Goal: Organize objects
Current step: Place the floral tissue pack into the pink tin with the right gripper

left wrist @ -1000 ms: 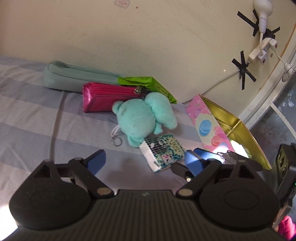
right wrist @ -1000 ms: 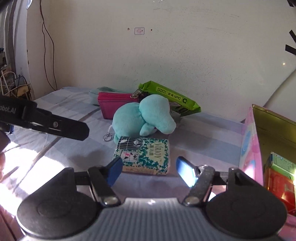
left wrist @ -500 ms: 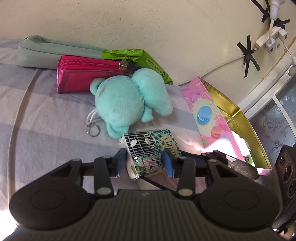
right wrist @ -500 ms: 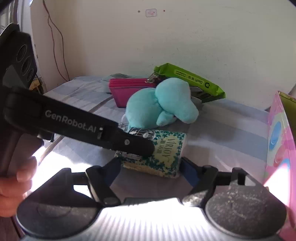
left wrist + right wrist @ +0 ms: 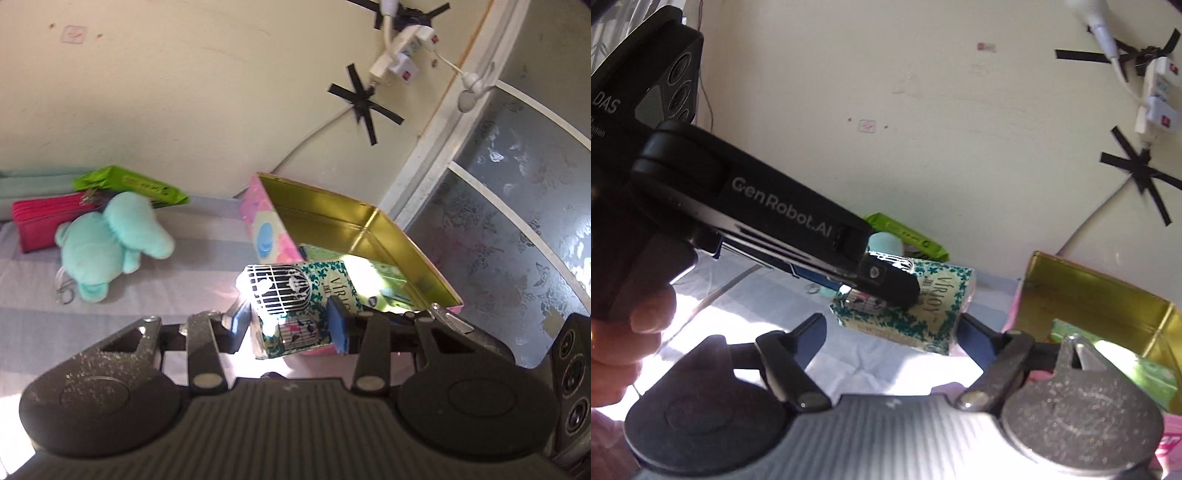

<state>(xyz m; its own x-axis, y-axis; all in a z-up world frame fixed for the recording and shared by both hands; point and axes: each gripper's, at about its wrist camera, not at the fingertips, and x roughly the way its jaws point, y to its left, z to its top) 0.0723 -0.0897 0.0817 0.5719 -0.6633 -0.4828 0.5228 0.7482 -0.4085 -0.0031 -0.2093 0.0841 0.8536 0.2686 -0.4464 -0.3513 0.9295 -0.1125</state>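
A striped bed sheet carries everything, with a cream wall behind it. At the right stands an open tin box, pink with dots outside and gold inside, with green packets lying in it. Far left against the wall lie a pale green pouch, a pink zip pouch in front of it and a bright green packet propped at their right end. Just near of these sits a turquoise plush elephant with a key ring.

The left gripper holds its fingers pinched on a small birdcage-print box, lifted clear of the sheet and hanging at the near left corner of the tin. The right gripper has its fingers spread and has just been widening; the same box sits between them, and whether they touch it I cannot tell. A hand grips the left tool's handle.
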